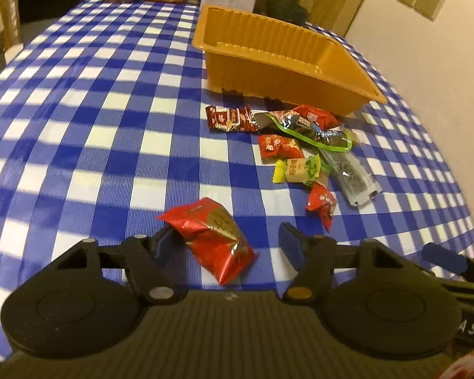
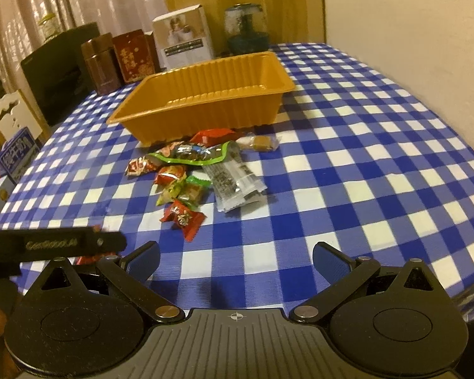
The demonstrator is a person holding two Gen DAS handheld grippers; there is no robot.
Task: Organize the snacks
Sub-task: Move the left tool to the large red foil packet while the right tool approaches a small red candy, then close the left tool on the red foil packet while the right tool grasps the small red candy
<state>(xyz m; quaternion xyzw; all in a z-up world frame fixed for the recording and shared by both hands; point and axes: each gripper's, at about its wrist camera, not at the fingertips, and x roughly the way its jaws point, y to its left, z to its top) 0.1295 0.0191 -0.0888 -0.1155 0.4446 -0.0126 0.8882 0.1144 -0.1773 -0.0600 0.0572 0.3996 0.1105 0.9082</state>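
One table under a blue-and-white checked cloth (image 1: 88,120) carries the whole lot; its near edge is cut off by both gripper bodies.

Tray: orange ribbed plastic tray (image 2: 205,94), standing ahead of both grippers beyond the snack pile. The bare floor shows in both views, though the near wall hides the front strip of it.

Snack pile (image 2: 192,177): loose wrappers on the cloth just in front of the tray, ahead and to the right of the left gripper, ahead and slightly left of the right gripper. Pieces overlap, so a count is uncertain. Distinguishable are a clear green-edged bag (image 1: 312,132), a long clear packet with dark contents (image 2: 237,183), a yellow-and-green wrapped sweet (image 1: 297,167) and several small red wrappers; printing on all is illegible.

Red foil packet (image 1: 211,237): apart from the pile, lying between the fingers of the left gripper (image 1: 229,240). Those fingers are spread; the left pad sits against or just beside the packet, which one cannot be told, and the right pad stands clear of it.

Right gripper (image 2: 237,260): fingers spread wide over bare cloth, holding nothing, well short of the pile. The left gripper's black body intrudes at its left, mostly cut off.

Background: tins, a white box and a glass jar (image 2: 245,28) behind the tray, blurred.
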